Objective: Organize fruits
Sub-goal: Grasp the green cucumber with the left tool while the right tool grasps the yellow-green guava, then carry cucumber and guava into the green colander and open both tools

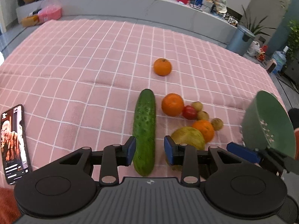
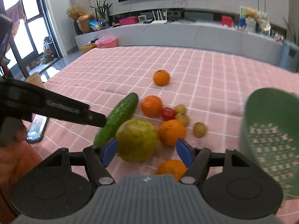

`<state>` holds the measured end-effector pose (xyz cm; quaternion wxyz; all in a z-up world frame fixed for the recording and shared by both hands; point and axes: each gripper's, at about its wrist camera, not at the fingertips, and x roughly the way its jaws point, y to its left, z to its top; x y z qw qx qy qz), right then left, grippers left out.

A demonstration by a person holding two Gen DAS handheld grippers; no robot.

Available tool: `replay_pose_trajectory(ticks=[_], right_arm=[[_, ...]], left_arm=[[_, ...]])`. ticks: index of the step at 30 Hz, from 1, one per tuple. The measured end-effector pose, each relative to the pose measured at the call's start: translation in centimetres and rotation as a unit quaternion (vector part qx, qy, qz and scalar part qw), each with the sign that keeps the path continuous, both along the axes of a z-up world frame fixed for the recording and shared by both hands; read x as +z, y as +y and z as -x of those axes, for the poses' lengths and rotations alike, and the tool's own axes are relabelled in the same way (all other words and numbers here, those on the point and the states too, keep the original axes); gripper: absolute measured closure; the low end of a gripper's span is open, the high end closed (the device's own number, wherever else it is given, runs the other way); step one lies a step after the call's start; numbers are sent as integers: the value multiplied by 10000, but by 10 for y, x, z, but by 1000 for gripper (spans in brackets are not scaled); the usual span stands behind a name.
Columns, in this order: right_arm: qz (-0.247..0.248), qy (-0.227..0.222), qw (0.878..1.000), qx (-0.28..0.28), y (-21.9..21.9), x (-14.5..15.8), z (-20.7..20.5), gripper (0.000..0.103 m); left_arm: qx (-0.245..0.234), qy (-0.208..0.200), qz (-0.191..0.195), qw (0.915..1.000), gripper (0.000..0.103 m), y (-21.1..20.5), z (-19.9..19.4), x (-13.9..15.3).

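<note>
A green cucumber (image 1: 144,130) lies on the pink checked cloth (image 1: 74,71). My left gripper (image 1: 149,150) is open, its blue pads either side of the cucumber's near end. Right of it lie a yellow-green fruit (image 1: 188,137), oranges (image 1: 172,104), a red tomato (image 1: 189,112) and small brown fruits (image 1: 216,124). One orange (image 1: 162,66) sits apart, farther back. My right gripper (image 2: 147,151) is open around the yellow-green fruit (image 2: 137,140), with an orange (image 2: 171,168) just below it. The cucumber (image 2: 117,118) shows at its left.
A green perforated bowl (image 2: 271,140) is tilted at the right edge; it also shows in the left wrist view (image 1: 267,125). A phone (image 1: 14,143) with a lit screen lies on the cloth at the left. A grey bench with clutter runs behind the table.
</note>
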<state>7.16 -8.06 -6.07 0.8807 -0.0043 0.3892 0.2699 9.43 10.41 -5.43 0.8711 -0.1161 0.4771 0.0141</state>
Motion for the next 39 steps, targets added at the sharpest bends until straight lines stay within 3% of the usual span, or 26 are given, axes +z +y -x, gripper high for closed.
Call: replay_pose_trajectory(ticks=[15, 24, 30, 39], right_arm=[[-35, 644, 9979, 92, 30, -28, -33, 38], [141, 492, 9986, 133, 37, -28, -30, 39], [195, 238, 9994, 128, 27, -15, -23, 39], [139, -364, 9992, -56, -16, 27, -6, 39]], left_arm=[[-21, 350, 288, 9990, 59, 15, -45, -38], [-45, 338, 294, 9990, 62, 13, -44, -41], [63, 95, 301, 9995, 63, 12, -29, -24], [-149, -623, 384, 9972, 63, -14, 0, 36]])
